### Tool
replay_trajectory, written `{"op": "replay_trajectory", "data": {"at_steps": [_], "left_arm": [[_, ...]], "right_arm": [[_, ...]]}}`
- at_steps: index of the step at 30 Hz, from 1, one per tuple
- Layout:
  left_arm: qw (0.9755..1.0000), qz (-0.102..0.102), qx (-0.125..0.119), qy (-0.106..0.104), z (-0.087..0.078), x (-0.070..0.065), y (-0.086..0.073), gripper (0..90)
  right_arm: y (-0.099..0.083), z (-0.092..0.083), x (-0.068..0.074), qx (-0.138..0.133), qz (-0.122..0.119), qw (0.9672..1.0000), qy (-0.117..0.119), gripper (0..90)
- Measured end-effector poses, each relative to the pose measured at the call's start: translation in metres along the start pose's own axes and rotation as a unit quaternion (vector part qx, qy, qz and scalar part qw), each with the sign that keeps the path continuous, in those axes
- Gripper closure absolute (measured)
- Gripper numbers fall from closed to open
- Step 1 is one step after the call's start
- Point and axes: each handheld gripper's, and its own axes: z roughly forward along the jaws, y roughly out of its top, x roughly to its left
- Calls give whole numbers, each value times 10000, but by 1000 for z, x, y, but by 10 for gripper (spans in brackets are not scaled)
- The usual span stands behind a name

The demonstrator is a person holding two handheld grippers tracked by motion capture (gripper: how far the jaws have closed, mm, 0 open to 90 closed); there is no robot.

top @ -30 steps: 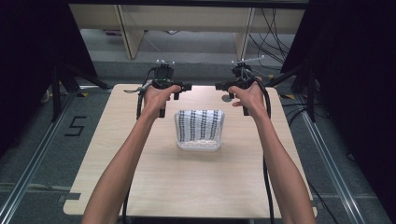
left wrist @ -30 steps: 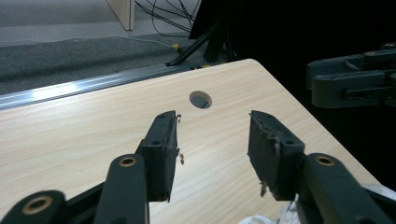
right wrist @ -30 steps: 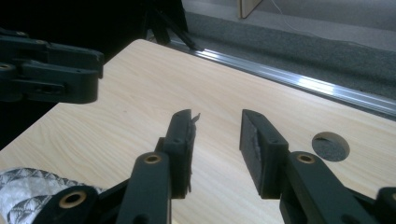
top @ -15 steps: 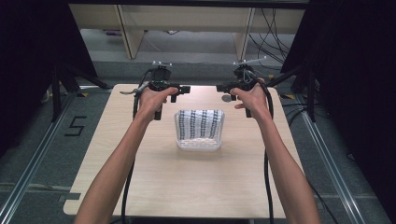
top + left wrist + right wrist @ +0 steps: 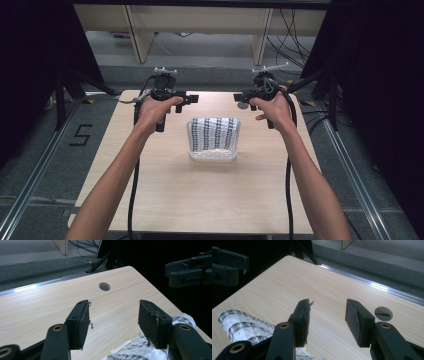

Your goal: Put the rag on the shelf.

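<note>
A clear plastic tub (image 5: 213,154) stands mid-table with a black-and-white patterned cloth (image 5: 215,131) folded inside it. My left gripper (image 5: 192,98) hovers past the tub's far-left corner, open and holding nothing, and points toward the right one. My right gripper (image 5: 239,96) hovers past the far-right corner, also open and holding nothing. In the left gripper view the open jaws (image 5: 113,322) hang above bare wood, with the cloth (image 5: 140,350) at the lower right. In the right gripper view the open jaws (image 5: 328,317) frame the tabletop, and the cloth (image 5: 244,325) lies lower left.
The light wooden table (image 5: 200,200) has a round cable hole (image 5: 104,286) near its far right corner. Dark stands and cables sit beyond the far edge. A floor rail (image 5: 30,185) runs along the left, and a "5" is marked on the floor.
Both hands have drifted slightly apart, so the gap between the grippers is wider. The tub and cloth have not moved.
</note>
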Motion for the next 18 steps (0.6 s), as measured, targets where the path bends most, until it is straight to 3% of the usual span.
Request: {"op": "replay_trajectory", "data": {"at_steps": [5,11,18], "left_arm": [[9999,28,-9,-117,-6,-2,-4,389],[9999,97,61,-124,-13,-5,-10,354],[9995,195,-20,-241,-22,-10,-16,328]], "right_arm": [[-3,-4,-1,-22,-55,10000,-63,550],[-6,-13,2,-101,-132,9998,63,539],[-12,-22,14,-198,-334,9990,199,531]]}}
